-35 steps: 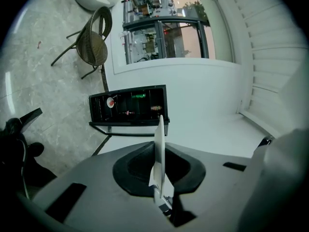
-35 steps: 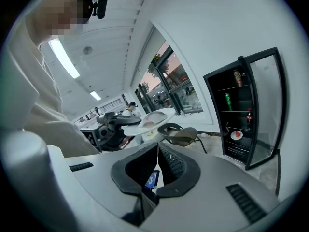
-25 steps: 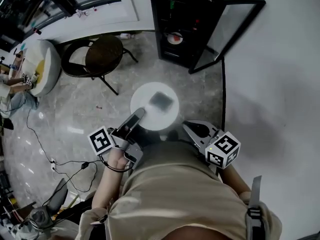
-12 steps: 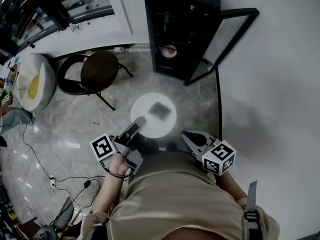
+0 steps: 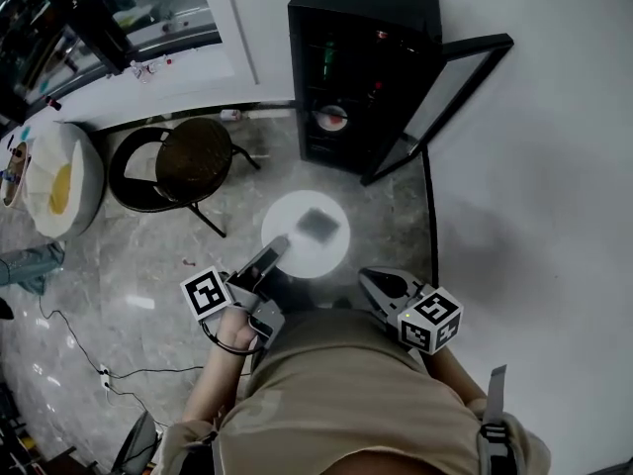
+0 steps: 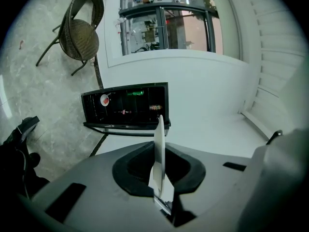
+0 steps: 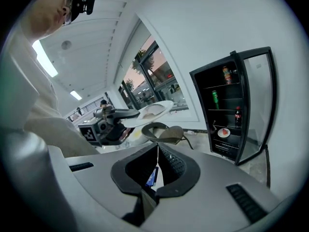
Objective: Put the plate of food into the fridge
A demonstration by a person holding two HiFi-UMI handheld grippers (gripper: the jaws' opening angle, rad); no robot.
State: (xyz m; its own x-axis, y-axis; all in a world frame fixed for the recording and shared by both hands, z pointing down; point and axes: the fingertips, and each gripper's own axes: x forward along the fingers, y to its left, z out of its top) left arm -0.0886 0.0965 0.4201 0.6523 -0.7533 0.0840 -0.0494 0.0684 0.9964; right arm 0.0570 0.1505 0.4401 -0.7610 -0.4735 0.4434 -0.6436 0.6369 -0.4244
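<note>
The black fridge (image 5: 364,67) stands against the far wall with its glass door (image 5: 450,92) swung open to the right. On a lower shelf inside sits a plate of food (image 5: 331,117), which also shows in the left gripper view as the plate (image 6: 104,99) and in the right gripper view as the plate (image 7: 223,132). My left gripper (image 5: 278,244) is held close to my body over the near edge of a round white table (image 5: 297,211); it is shut and holds nothing. My right gripper (image 5: 364,277), beside the table, is also shut and holds nothing.
A dark grey flat thing (image 5: 317,225) lies on the table. A dark wicker chair (image 5: 193,156) stands to the left, and a white round seat (image 5: 54,176) further left. Cables (image 5: 119,369) trail over the marble floor. A white wall (image 5: 544,166) runs along the right.
The head view has drawn back, so the whole fridge and its top now show. Both grippers stay shut near my body; the plate stays on its shelf.
</note>
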